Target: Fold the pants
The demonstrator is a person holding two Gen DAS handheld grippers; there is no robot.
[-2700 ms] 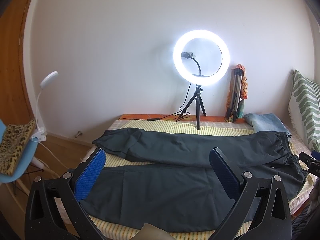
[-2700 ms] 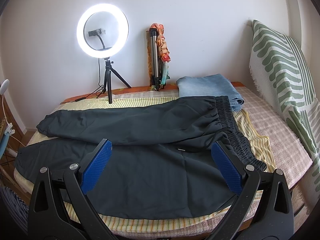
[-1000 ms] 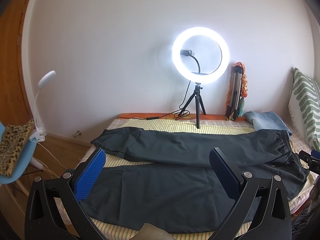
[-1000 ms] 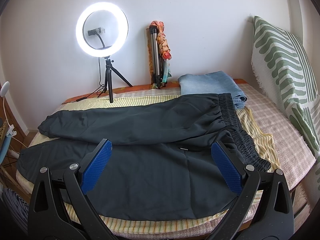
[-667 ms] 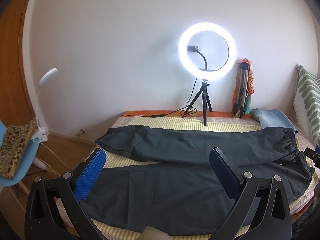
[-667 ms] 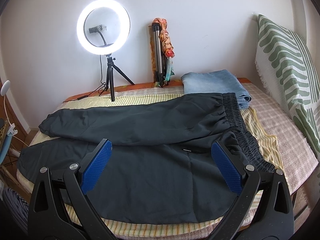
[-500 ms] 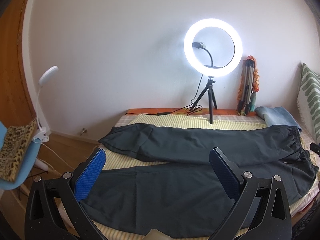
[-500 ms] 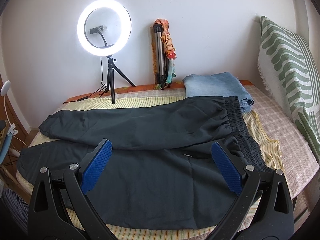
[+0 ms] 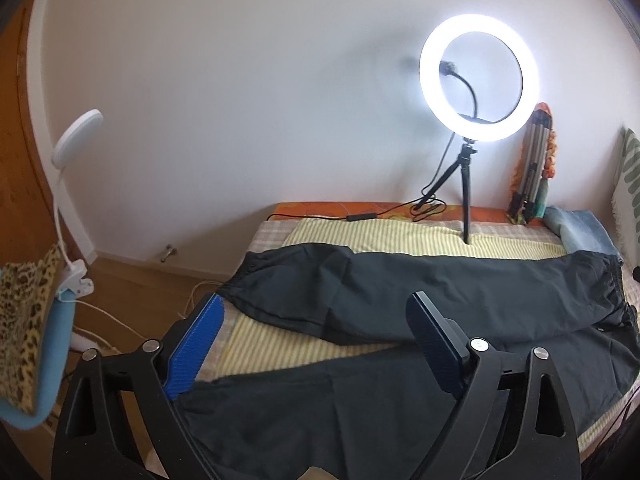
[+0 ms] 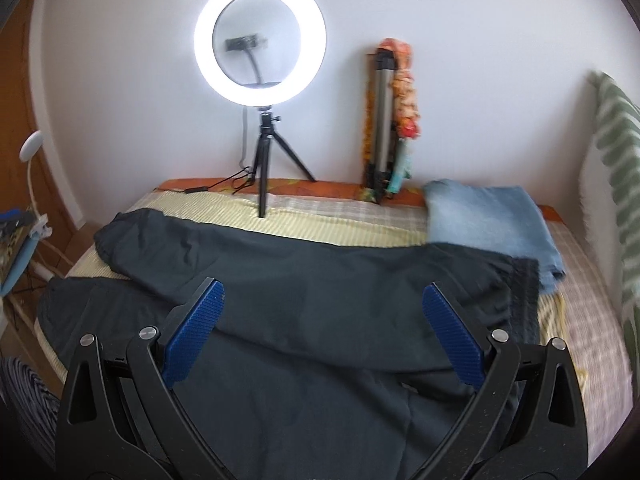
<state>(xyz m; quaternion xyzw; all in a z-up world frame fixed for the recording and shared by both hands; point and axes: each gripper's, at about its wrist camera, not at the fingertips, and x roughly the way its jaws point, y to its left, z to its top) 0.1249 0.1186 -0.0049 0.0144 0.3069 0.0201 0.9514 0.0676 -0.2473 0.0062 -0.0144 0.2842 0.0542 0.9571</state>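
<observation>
Dark grey pants (image 9: pixel 440 288) lie spread across the bed, legs to the left, elastic waistband to the right (image 10: pixel 524 300). The two legs lie apart, with striped sheet showing between them. My left gripper (image 9: pixel 316 320) hovers over the left part of the legs; its jaws are closing, with nothing pressed between the blue pads. Over the pants near the waist, my right gripper (image 10: pixel 324 312) stands open and empty above the cloth.
A lit ring light on a tripod (image 9: pixel 476 80) stands at the back of the bed, its cable trailing left. Folded blue jeans (image 10: pixel 492 216) lie beside the waistband. A striped pillow (image 10: pixel 616 168) leans at the right. A blue chair with leopard cloth (image 9: pixel 28 320) and a clip lamp stand left.
The left gripper has swung left toward the leg ends and its jaws have narrowed a little. The right gripper has come closer over the pants, and that view is blurred with motion.
</observation>
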